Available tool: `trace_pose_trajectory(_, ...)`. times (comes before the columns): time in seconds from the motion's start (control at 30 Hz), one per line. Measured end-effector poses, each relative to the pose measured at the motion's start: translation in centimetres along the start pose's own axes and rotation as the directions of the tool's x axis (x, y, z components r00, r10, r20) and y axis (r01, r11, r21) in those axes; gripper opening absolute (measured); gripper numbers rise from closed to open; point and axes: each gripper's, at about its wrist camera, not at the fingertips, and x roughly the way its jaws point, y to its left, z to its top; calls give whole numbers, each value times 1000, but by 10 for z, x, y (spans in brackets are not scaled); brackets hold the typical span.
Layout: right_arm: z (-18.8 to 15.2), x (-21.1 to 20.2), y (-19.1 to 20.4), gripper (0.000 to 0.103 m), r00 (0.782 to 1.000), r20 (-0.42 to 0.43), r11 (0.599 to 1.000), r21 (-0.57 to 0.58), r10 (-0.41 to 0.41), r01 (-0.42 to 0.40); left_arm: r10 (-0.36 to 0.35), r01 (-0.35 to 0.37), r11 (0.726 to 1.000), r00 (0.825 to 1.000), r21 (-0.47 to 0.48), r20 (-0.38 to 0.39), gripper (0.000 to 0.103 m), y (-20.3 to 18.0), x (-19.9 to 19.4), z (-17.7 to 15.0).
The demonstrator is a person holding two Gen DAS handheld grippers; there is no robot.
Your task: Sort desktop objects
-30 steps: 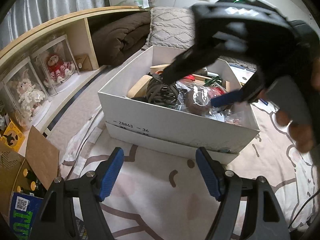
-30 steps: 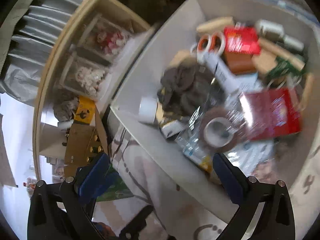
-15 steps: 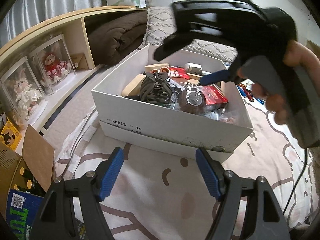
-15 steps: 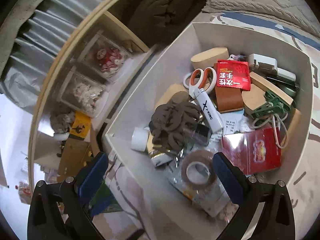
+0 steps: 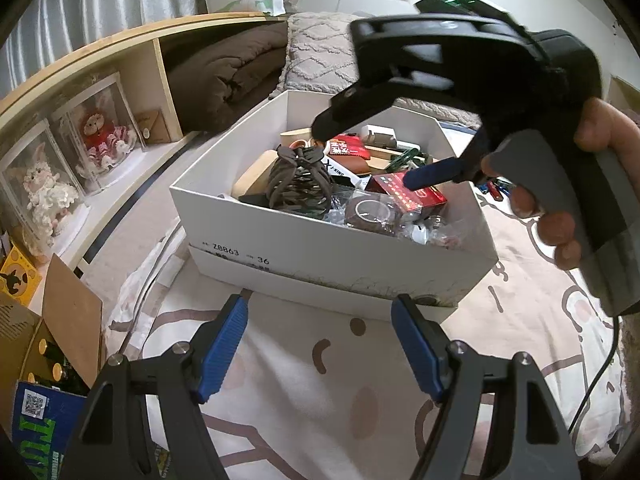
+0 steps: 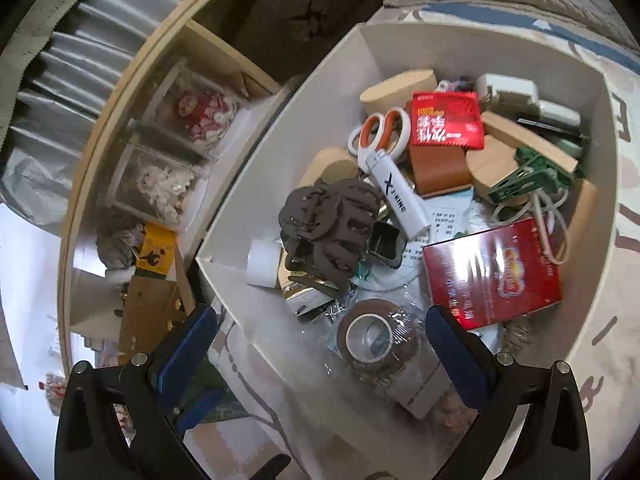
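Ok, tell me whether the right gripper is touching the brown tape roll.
Apart: the right wrist view shows the right gripper open, with the brown tape roll untouched between its fingers.

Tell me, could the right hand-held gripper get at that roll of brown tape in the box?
Probably yes. The right hand-held gripper hangs open right above the tape roll, which lies on top of the clutter near the white box wall, nothing over it.

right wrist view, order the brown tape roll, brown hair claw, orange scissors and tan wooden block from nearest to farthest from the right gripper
From the right gripper:
1. Brown tape roll, just ahead between the fingers, in the box's near end.
2. Brown hair claw, mid-box, slightly left.
3. Orange scissors, farther back, centre.
4. Tan wooden block, near the far wall.
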Motion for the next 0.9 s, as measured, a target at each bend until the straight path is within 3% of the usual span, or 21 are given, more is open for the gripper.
trace_pose_trajectory(0.27, -14, -36, 11, 103, 996, 74, 994, -98, -49, 57, 3, -3, 1000, 1000, -5, 13, 75, -4, -7, 4)
trace_pose_trajectory(0.37, -25, -50, 15, 103, 988, 132, 982, -157, -83, 103, 6, -6, 1000, 1000, -6, 19, 84, -6, -9, 5)
trace_pose_trajectory(0.53, -41, -63, 14, 103, 978, 184, 969, -203, -102, 140, 10, -10, 1000, 999, -3, 35, 84, -12, -15, 7)
trace_pose_trajectory(0.63, -51, -72, 13, 103, 967, 222, 961, -215, -123, 172, 10, -9, 1000, 999, -2, 43, 85, -15, -20, 8)
trace_pose_trajectory(0.9, -82, -101, 5, 103, 922, 339, 928, -246, -188, 280, -1, 2, 1000, 997, -12, 72, 100, -22, -30, 11)
